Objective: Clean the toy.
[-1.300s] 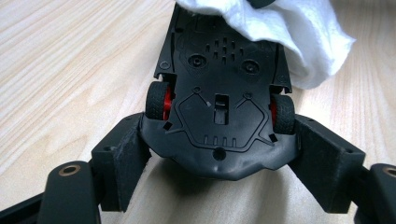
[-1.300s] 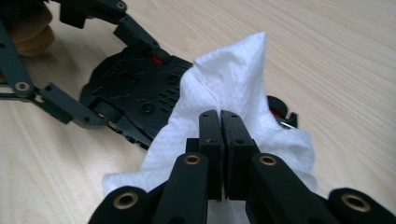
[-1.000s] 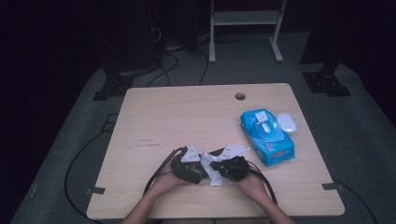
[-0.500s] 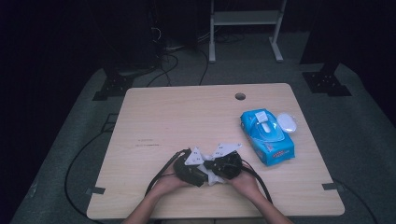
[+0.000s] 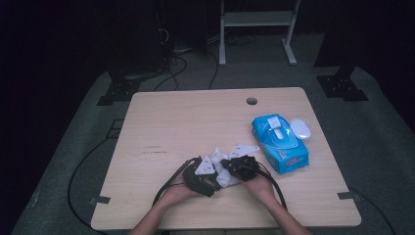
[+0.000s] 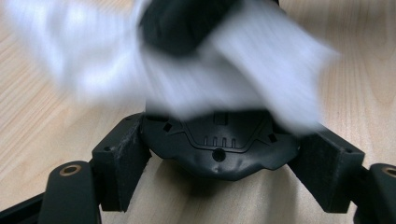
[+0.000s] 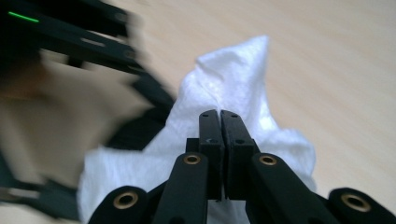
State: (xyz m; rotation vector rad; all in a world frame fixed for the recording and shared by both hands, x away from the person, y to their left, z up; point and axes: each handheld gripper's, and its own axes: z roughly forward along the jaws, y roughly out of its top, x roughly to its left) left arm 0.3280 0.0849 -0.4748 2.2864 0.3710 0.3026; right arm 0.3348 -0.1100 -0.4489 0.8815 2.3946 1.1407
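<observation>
Both grippers have closed in together near the table's (image 5: 161, 122) front edge. Right gripper (image 7: 219, 122) has its jaws pressed together, pinching the white wipe (image 7: 233, 84); left gripper (image 6: 219, 158) is spread wide, wipe blurred ahead. Blue pack (image 5: 280, 142) lies well right.

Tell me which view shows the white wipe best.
The right gripper view: the wipe is sharp there, pinched between that gripper's shut jaws. The left gripper view shows it as a white blur; the high view shows a small crumpled patch between the two grippers.
</observation>
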